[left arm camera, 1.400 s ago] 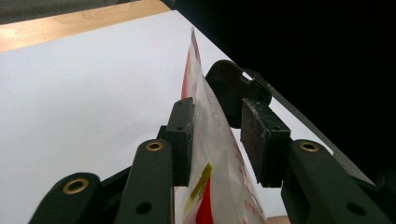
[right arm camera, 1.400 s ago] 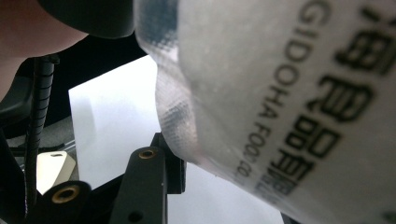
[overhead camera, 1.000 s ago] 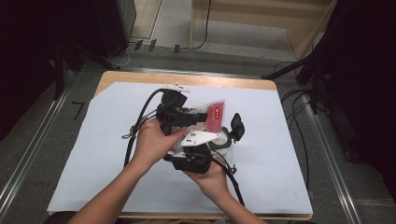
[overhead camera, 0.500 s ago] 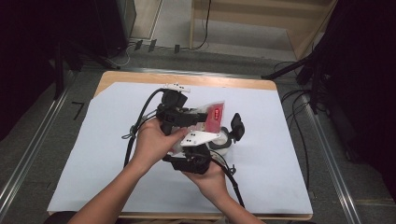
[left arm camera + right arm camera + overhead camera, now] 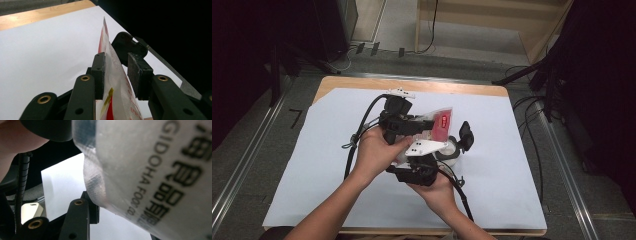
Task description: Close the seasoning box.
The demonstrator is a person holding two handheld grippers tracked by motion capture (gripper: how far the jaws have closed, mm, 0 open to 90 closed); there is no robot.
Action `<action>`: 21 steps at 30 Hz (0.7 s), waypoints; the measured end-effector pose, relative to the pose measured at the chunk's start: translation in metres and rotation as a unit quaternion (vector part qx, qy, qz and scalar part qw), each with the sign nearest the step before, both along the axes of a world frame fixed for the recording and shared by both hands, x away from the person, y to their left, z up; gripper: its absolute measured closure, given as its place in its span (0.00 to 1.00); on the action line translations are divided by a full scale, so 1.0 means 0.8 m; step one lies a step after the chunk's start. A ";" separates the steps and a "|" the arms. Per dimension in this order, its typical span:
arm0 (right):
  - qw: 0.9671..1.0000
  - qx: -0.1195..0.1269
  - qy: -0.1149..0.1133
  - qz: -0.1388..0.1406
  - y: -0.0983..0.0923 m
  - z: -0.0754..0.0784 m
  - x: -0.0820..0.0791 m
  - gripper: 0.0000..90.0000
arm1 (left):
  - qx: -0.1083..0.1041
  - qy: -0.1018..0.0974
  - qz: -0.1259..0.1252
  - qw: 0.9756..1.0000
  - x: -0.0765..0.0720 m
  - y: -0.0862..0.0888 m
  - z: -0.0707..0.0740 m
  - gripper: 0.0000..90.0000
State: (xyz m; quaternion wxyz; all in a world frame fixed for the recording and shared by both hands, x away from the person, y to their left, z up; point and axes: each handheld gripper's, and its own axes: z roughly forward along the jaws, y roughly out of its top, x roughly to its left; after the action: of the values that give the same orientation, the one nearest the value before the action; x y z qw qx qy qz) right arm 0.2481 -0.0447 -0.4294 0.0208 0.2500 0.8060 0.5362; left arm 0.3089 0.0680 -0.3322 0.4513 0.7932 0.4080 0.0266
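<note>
While both hands meet over the middle of the counter [image 5: 522, 200], nearer its far edge than the near one, the left gripper [image 5: 116, 72] and the right gripper [image 5: 447, 150] come together on one small snack packet [image 5: 439, 125]. The packet is clear plastic with a red panel and black printed lettering, and it is held off the white sheet [image 5: 312, 165] that covers the counter. In the left gripper view the packet stands on edge between the two fingers [image 5: 100, 75]: its film lies against the left pad, while a gap shows before the right one, so the fingers sit at a narrow spread around it. In the right gripper view the packet's wrinkled sealed edge lies very close across the lens; one finger [image 5: 91, 213] shows beneath it, and I cannot tell whether that pair pinches the film.
</note>
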 end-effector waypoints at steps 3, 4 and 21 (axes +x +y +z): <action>1.000 0.000 0.005 0.000 0.000 -0.001 0.000 0.71 | 0.005 0.001 -0.003 1.000 0.001 0.000 -0.001 0.76; 1.000 0.000 0.005 0.000 0.000 -0.001 0.000 0.71 | 0.005 0.002 -0.004 1.000 0.001 0.000 -0.001 0.76; 1.000 -0.001 0.004 0.000 0.001 -0.002 -0.001 0.71 | 0.005 0.000 -0.003 1.000 0.000 -0.001 -0.001 0.76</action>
State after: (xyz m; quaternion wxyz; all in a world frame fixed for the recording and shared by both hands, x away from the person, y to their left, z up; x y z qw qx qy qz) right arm 0.2472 -0.0441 -0.4309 0.0181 0.2516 0.8069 0.5341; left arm 0.3091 0.0674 -0.3331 0.4476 0.7964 0.4057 0.0269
